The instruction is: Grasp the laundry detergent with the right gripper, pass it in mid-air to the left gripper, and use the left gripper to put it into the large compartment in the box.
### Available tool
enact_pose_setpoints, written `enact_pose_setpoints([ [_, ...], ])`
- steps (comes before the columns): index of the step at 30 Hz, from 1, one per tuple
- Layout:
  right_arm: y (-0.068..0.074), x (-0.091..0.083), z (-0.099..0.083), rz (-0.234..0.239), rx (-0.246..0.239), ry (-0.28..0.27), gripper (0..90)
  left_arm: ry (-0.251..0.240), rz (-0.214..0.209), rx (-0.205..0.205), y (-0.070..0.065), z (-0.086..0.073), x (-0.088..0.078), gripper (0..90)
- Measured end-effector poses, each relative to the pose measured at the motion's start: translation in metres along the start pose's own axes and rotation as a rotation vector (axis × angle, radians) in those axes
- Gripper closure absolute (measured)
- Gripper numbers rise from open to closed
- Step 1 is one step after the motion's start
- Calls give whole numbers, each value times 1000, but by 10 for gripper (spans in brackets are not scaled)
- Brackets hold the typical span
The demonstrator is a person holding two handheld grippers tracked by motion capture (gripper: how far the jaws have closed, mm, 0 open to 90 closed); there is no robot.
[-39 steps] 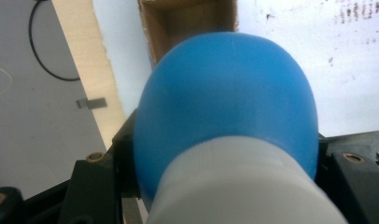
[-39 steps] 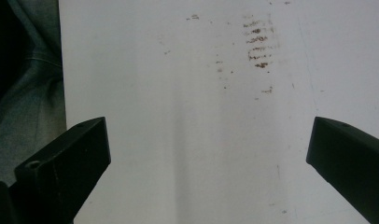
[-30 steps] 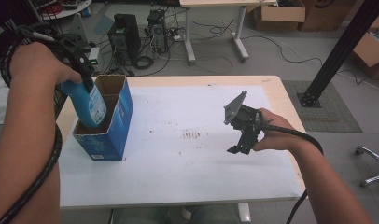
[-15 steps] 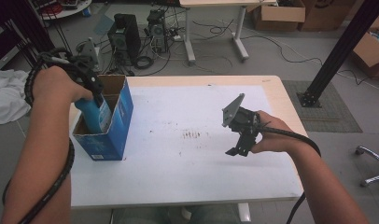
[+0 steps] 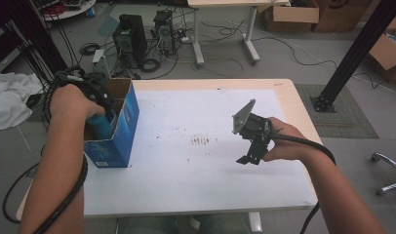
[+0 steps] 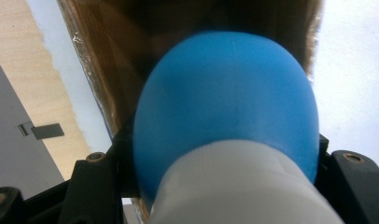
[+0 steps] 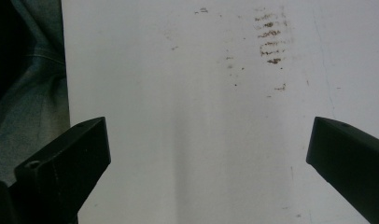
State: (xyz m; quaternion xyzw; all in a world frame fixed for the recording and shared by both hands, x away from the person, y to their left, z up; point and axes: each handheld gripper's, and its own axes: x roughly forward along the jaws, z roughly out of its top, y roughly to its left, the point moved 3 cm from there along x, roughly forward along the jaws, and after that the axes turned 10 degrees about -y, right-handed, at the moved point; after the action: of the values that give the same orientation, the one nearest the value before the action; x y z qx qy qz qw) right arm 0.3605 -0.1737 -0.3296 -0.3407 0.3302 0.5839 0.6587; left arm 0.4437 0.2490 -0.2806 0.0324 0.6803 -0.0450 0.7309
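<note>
A blue bottle [image 6: 225,102] is gripped firmly by the left hand-held gripper [image 5: 104,105] inside the open blue box [image 5: 119,134] at the bench's [image 5: 196,185] left edge, which could be tipped by a snag, while the right hand-held gripper [image 5: 249,151] is held wide open, empty.

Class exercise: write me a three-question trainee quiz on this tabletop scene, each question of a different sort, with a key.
1. True or false: the right claw holds a cup.
2. What does the left claw grip? A) blue bottle B) cloth C) cable
3. The bottle is being lowered into the blue ____.

Key: 1 false, its jaws stand open over the white table; 2 A; 3 box.
</note>
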Motion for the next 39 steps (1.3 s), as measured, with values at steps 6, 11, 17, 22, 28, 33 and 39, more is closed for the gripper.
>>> enact_pose_setpoints([
  [6, 0, 2, -3, 1, 5, 4, 0, 11, 14, 2, 1, 0, 13, 388],
  [11, 1, 5, -4, 6, 1, 8, 0, 20, 32, 10, 0, 0, 21, 388],
  [17, 2, 4, -5, 4, 1, 6, 0, 14, 27, 2, 1, 0, 27, 388],
  [22, 4, 2, -3, -4, -5, -5, 0, 14, 63, 26, 2, 0, 38, 388],
  [28, 8, 0, -2, -4, -8, -25, 0, -7, 55, 29, 4, -3, 39, 389],
  [33, 8, 1, -1, -4, -5, -21, 0, -17, 46, 27, 6, -5, 39, 389],
  [39, 7, -2, 0, -10, -7, -15, 0, -20, 50, 0, 4, -6, 39, 387],
])
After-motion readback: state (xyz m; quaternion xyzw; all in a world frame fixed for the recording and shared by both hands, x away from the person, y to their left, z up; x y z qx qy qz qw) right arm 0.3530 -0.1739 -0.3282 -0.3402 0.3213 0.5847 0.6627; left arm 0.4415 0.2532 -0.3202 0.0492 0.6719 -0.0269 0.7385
